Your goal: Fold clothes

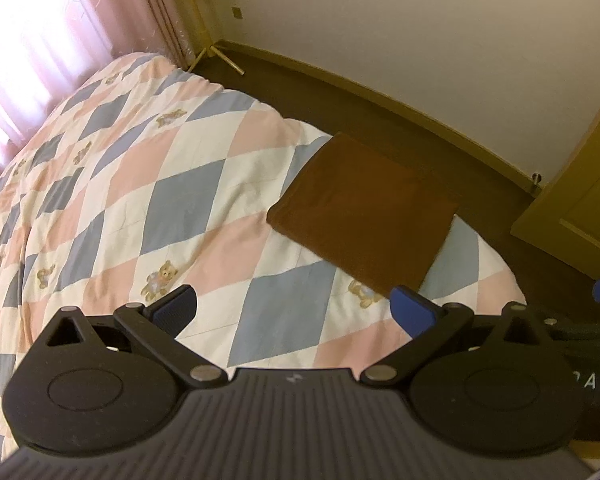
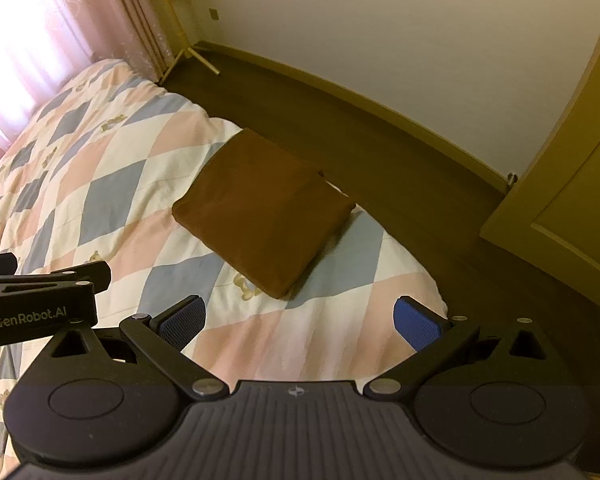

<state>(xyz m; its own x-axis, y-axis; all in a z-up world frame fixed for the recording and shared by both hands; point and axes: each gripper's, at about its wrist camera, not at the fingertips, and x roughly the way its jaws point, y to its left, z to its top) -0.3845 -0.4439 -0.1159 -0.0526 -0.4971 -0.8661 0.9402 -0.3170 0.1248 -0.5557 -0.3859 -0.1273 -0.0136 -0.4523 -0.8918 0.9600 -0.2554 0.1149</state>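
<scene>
A: Left wrist view. The left gripper point(image 1: 294, 312) is held above the quilt point(image 1: 120, 184), fingers spread wide, nothing between them. A folded brown garment point(image 1: 364, 212) is seen flat on the quilt, near the bed's corner, beyond the right-hand blue pad point(image 1: 414, 312). A sliver of blue is caught at the frame's right edge, w/ black fabric marked in pale letters below it; what they belong to can't be told.

B: Right wrist view. The right gripper point(image 2: 300, 320) is likewise spread wide and empty, over the quilt nearer than the garment point(image 2: 264, 212). Here the garment sits more central. Shown only here: the other tool's black body at far left of the garment, lettered "GenRobot.AI" point(image 2: 30, 322), and part of a hand at the left edge.

A: Surface & room?

B: Quilt is patterned in pink, grey-blue and cream diamonds w/ small teddy bears point(image 1: 160, 278). Beyond the garment, dark floor point(image 2: 340, 120), pale wall, wood skirting. Pink curtains point(image 1: 40, 40) far left of it; a wooden door point(image 2: 572, 208) to its right.
</scene>
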